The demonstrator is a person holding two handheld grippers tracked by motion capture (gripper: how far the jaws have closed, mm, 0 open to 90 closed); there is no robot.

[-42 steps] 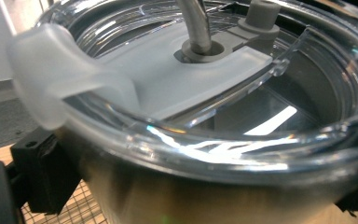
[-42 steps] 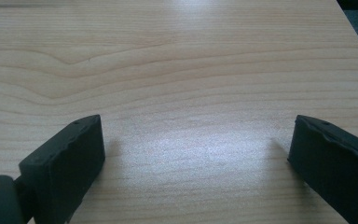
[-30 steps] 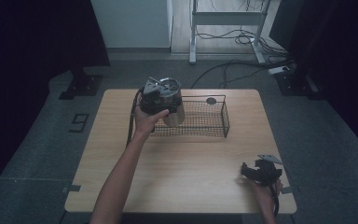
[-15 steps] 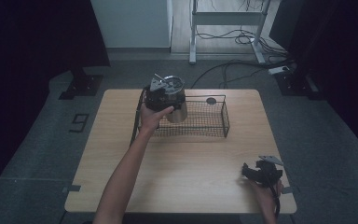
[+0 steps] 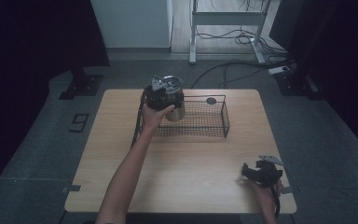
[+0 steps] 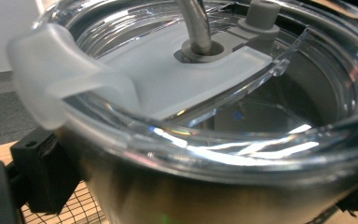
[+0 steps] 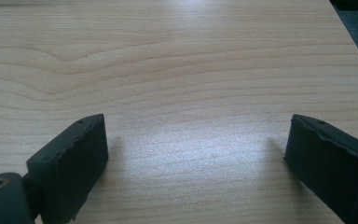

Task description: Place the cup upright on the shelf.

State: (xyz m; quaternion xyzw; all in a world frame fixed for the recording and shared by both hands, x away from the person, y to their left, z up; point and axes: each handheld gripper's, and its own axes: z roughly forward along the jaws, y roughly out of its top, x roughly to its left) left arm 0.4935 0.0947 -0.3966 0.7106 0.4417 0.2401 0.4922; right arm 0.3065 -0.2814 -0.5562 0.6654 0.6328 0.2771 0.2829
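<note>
My left gripper (image 5: 166,99) is shut on a steel tumbler (image 5: 176,110), holding it upright over the left end of a black wire basket (image 5: 216,127). In the left gripper view the tumbler (image 6: 214,191) sits very close, with a clear lid (image 6: 177,88), a metal straw (image 6: 195,23) through it and a black jaw on each side. My right gripper (image 5: 253,171) rests at the table's front right corner. Its jaws stand wide apart over bare wood (image 7: 196,154), with nothing between them.
The wooden table (image 5: 182,182) has free room in front of the basket. A small dark round thing (image 5: 211,100) lies just behind the basket. Cables and a metal frame stand on the floor beyond the table.
My left hand has carried the tumbler a little to the right and slightly lower, over the basket's left end. The right gripper has stayed still.
</note>
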